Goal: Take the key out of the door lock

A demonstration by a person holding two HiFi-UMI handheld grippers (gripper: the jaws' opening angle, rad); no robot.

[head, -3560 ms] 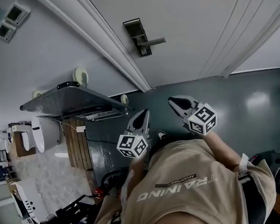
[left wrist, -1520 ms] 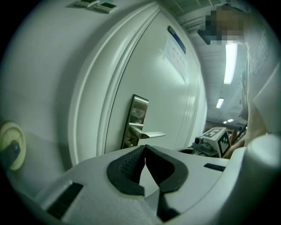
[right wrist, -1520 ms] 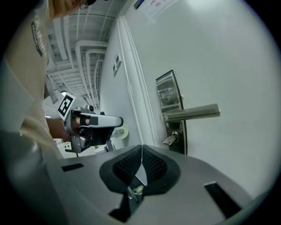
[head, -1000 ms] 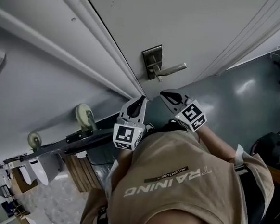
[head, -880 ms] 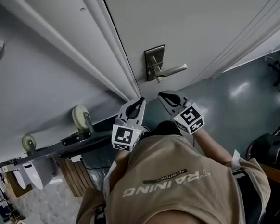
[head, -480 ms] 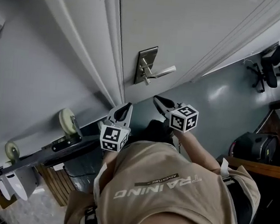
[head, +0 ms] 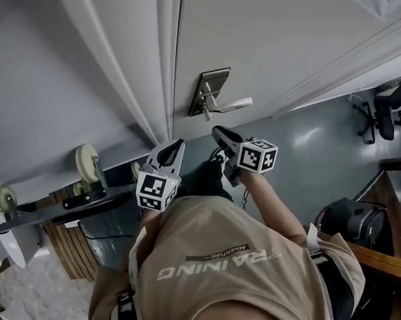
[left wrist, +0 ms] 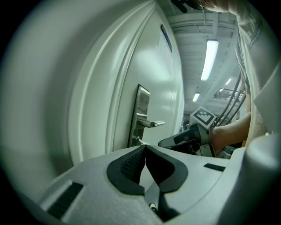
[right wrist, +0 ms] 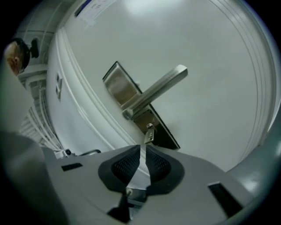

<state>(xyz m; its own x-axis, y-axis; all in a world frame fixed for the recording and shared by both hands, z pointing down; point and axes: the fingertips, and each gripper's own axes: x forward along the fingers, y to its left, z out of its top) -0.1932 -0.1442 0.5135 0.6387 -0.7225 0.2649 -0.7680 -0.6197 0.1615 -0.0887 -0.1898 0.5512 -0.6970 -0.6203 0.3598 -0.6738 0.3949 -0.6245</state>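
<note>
The right gripper view alone shows the key; it sits in the keyhole at the lower end of the lock plate, just below the lever handle and just above the tips of the right gripper, apart from them; that gripper's jaws are all but together, a thin slit between the pads, nothing held. The left gripper view sees the same plate edge-on from the side, with the right gripper reaching in towards it and a ceiling light beyond; the left gripper has its jaws closed tip to tip on nothing and stands back from the door. The head view gives the layout: both grippers in front of the person's beige shirt, the right one's tip just beneath the handle, the left one lower and nearer the door frame; the key there is too small to make out; an office chair stands at the far right. Half a second ago the right gripper's tip lay farther below the handle; 3.6 seconds ago both grippers were well away from the door.
</note>
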